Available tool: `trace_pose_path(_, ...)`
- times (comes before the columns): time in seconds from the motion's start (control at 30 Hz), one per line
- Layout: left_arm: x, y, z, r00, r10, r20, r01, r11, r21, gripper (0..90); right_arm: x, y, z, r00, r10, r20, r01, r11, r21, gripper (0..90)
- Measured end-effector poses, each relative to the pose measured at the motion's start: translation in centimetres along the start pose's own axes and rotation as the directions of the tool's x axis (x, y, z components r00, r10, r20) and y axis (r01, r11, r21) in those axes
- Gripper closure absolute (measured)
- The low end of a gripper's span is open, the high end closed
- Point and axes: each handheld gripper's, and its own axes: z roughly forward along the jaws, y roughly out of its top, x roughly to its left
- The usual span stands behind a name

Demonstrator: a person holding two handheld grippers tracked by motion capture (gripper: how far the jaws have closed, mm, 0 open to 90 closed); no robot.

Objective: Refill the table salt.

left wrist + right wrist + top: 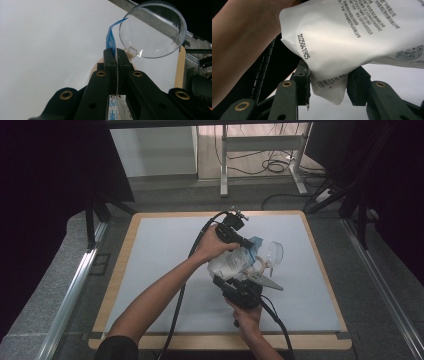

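A white printed pouch (229, 263) with a blue top strip (110, 40) hangs over the middle of the table, held between both grippers. My left gripper (248, 243) comes from the upper left, its jaws shut flat on the pouch's thin top edge (116, 53). Below, my right gripper (226, 281) has the pouch's bottom corner (329, 87) between its jaws, and both pads press on it (328, 75). A clear round plastic cup (274, 252) lies just right of the pouch, straight ahead in the left gripper view (152, 30). A beige ring (261, 266) sits under the pouch.
The pale mat (160, 255) covers a wood-edged table (116, 280). Grey floor and metal rails (75, 285) run along both sides. A desk frame (224, 165) and cables (272, 166) stand beyond the far edge.
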Motion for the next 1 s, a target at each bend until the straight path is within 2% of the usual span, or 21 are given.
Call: trace_pose_path(1.0, -0.39, 0.28, 0.32, 0.9999, 0.004, 0.012, -0.004, 1.0, -0.001, 90.0, -0.24, -0.04, 0.02, 1.0, 0.009, 0.002, -0.009, 1.0, -0.011, 59.3)
